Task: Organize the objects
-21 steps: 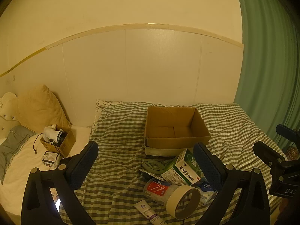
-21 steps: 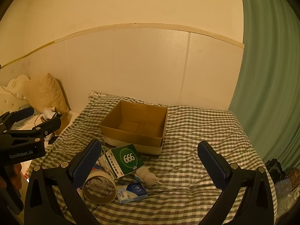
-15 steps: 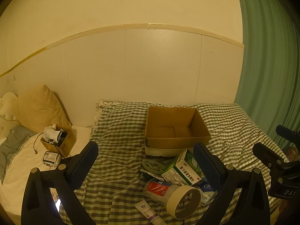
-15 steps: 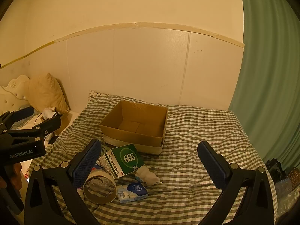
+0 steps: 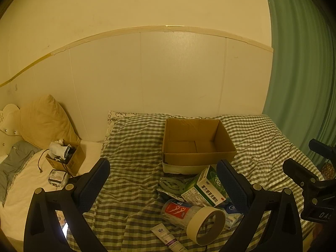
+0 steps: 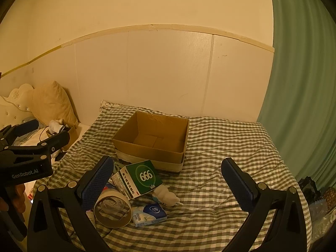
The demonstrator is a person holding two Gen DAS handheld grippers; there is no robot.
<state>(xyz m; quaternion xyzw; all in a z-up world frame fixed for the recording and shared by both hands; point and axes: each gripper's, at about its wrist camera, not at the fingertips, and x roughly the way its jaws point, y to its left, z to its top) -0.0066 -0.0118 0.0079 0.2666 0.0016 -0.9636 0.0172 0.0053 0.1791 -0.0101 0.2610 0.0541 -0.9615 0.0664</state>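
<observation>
Nothing has shifted — left tongs (image 5: pixel 163 180) and right tongs (image 6: pixel 168 174) stay spread wide, empty, above the clutter.

Two cardboard boxes (image 5: pixel 197 147) (image 5: pixel 67 157), one tape roll (image 5: pixel 205 224), one tube (image 5: pixel 168 238), one medicine carton (image 6: pixel 138 176)

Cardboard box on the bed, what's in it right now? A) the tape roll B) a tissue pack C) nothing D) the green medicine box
C: the cardboard box shows only its bare bottom flaps, while the green medicine box, tape roll and tissue pack all lie on the checked blanket in front of it.
</observation>
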